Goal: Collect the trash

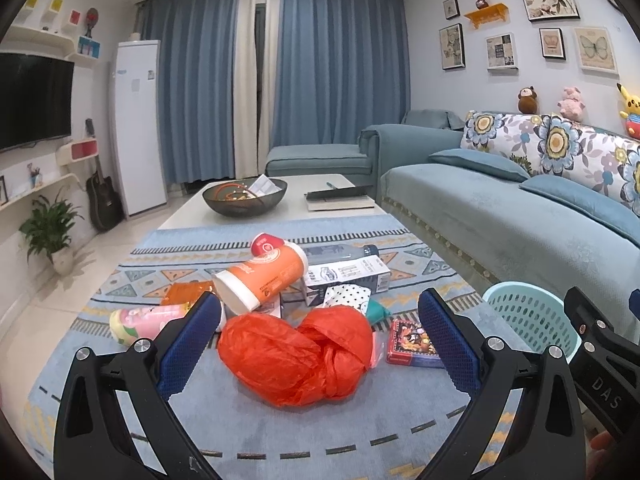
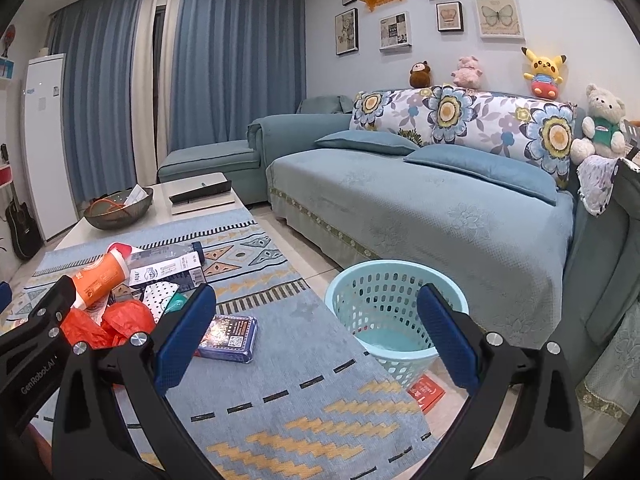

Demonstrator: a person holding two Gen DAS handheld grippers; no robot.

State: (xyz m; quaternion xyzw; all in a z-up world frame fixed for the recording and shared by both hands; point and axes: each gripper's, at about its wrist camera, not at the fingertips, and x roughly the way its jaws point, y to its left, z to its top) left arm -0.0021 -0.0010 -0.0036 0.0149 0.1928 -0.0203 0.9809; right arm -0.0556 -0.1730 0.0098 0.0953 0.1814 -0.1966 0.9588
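1 red bag (image 1: 296, 356), 1 basket (image 2: 394, 322), 2 grippers open.

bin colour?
Light turquoise bin with perforated walls, clearest in the right wrist view.

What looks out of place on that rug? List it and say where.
Litter is heaped on the rug: a crumpled orange plastic bag, a tipped orange cup leaning on a carton, a toppled bottle. The basket beside the rug holds none.
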